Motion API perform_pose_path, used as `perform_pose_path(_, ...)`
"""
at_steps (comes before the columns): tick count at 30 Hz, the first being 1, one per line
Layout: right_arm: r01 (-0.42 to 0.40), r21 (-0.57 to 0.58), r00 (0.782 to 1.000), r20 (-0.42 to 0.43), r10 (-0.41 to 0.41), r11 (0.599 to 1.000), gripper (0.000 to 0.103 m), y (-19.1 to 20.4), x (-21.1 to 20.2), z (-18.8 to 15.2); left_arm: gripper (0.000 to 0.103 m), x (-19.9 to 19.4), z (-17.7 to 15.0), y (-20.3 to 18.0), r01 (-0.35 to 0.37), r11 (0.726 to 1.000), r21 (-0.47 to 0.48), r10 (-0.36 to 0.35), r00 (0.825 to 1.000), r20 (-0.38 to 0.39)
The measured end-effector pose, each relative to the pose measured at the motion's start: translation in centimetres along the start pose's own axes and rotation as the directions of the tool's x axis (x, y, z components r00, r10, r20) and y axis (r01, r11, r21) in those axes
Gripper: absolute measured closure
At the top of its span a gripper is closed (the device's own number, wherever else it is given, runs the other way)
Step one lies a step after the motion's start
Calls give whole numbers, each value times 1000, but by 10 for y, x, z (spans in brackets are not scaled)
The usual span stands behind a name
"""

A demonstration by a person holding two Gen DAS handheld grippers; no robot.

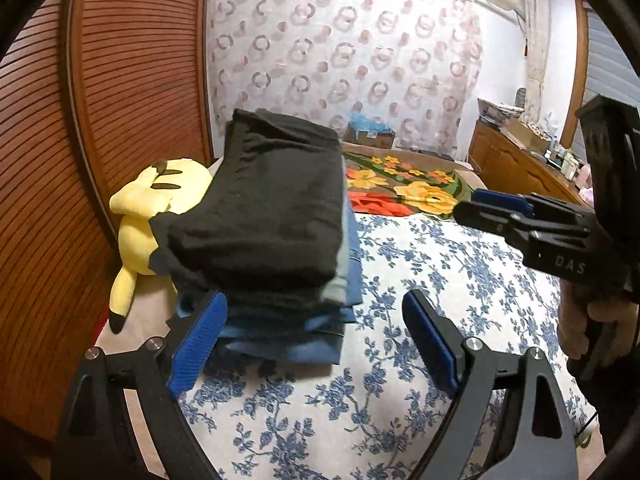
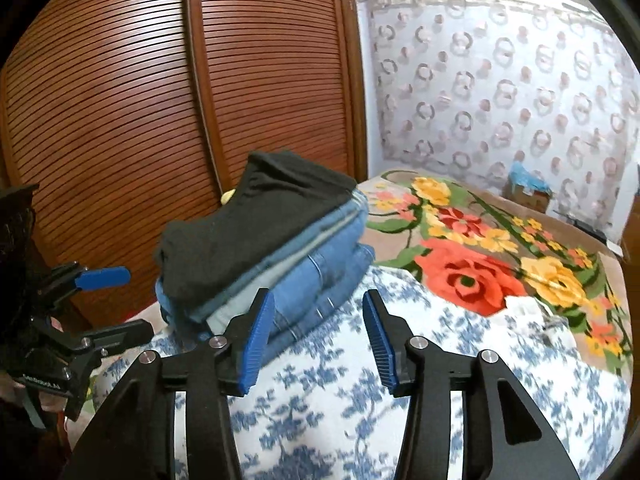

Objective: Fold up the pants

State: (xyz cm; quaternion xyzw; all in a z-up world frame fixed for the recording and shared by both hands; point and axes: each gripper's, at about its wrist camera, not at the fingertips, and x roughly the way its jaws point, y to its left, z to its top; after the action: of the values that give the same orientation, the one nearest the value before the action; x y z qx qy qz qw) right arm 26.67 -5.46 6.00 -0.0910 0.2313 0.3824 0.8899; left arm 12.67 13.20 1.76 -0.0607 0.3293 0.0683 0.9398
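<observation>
A stack of folded pants sits on the bed, with black pants (image 1: 272,204) on top of several folded blue jeans (image 1: 296,328). The same stack shows in the right wrist view, black pants (image 2: 256,220) over jeans (image 2: 316,276). My left gripper (image 1: 316,324) is open and empty, its left pad beside the stack's near corner. My right gripper (image 2: 320,328) is open and empty, just in front of the stack's right side. The right gripper also shows in the left wrist view (image 1: 496,204), and the left gripper in the right wrist view (image 2: 116,304).
A yellow plush toy (image 1: 156,216) lies left of the stack against the slatted wooden wardrobe (image 1: 132,80). The bed has a blue floral sheet (image 1: 440,280) and a bright flowered blanket (image 2: 480,256) further back. A wooden dresser (image 1: 516,164) stands at the right.
</observation>
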Motion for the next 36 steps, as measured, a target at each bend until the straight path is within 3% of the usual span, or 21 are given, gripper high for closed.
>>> perform_pose_path(3,34,11,999,-9,-34,999,40,4,-11,-8,13,-4,-4,-8,8,1000,10,-8,1000,2)
perform_pose_path(5,49,22,999,-6,-49,999,22,6,-20,-12,13,-6,-6,-12,13,1000,17,-13,1000,3)
perform_pose_path(7,63,41,998,0,-63,997,12,8,-30,-18,13,-9,-8,-17,18,1000,24,-18,1000,5)
perform_pose_path(11,102,64,995,11,-103,993,5,13,-48,-28,13,-15,-12,-24,30,999,35,-30,1000,10)
perform_pose_path(23,194,126,981,5,-196,973,1,31,-101,-63,13,-19,-28,-60,87,992,90,-88,996,9)
perform_pose_path(36,319,223,945,4,-328,921,1,55,-156,-100,13,-30,-55,-99,151,979,135,-152,988,-5)
